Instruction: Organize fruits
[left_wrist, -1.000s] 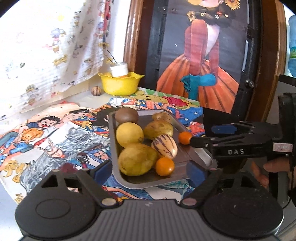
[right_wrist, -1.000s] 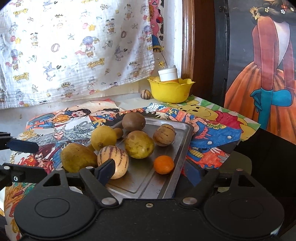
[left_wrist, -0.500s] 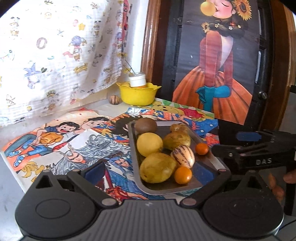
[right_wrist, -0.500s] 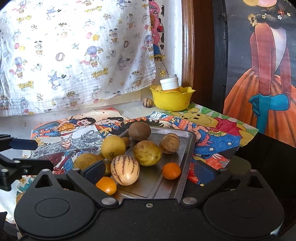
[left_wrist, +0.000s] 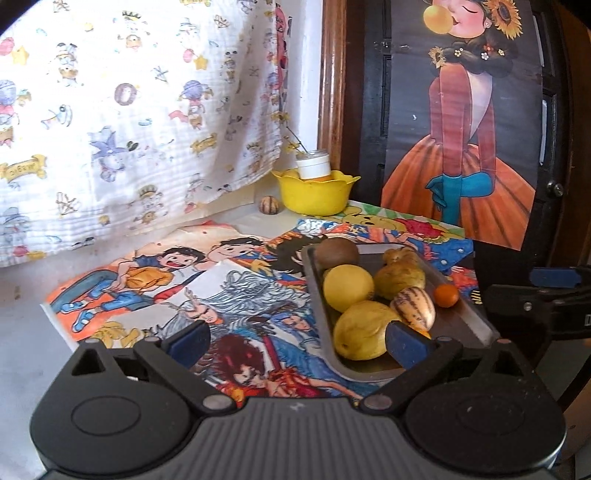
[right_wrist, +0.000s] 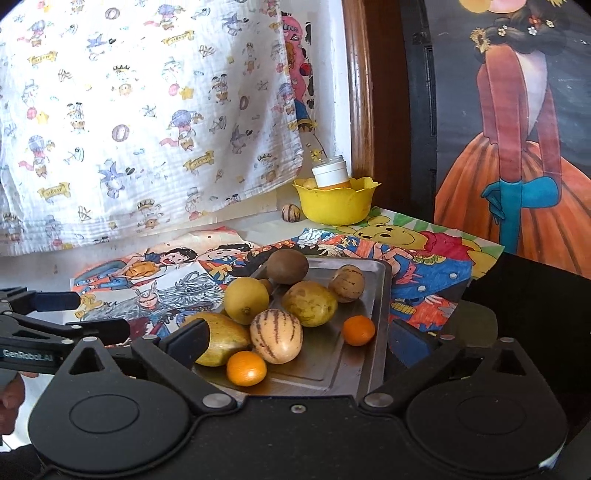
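A metal tray (right_wrist: 373, 332) (left_wrist: 476, 325) holds several fruits: a brown kiwi (right_wrist: 287, 266), a yellow lemon (right_wrist: 246, 300), a mango (right_wrist: 221, 341), a striped melon (right_wrist: 276, 335), two small oranges (right_wrist: 246, 367) (right_wrist: 357, 330), a green-yellow fruit (right_wrist: 309, 303) and a small striped fruit (right_wrist: 346, 283). My left gripper (left_wrist: 295, 341) is open and empty, left of the tray's near corner. My right gripper (right_wrist: 295, 341) is open and empty, just in front of the tray. The left gripper also shows in the right wrist view (right_wrist: 55, 317).
A yellow bowl (right_wrist: 335, 201) with a white-capped jar (right_wrist: 330, 170) stands at the back by the wall. A small striped fruit (right_wrist: 290, 213) lies beside it. Cartoon drawings (left_wrist: 177, 280) cover the table. A patterned cloth (left_wrist: 129, 110) hangs behind; a dark painted panel (left_wrist: 461, 147) stands at right.
Both grippers have pulled back and risen, so the tray looks farther off. The left view has swung left, moving the tray to its right side.
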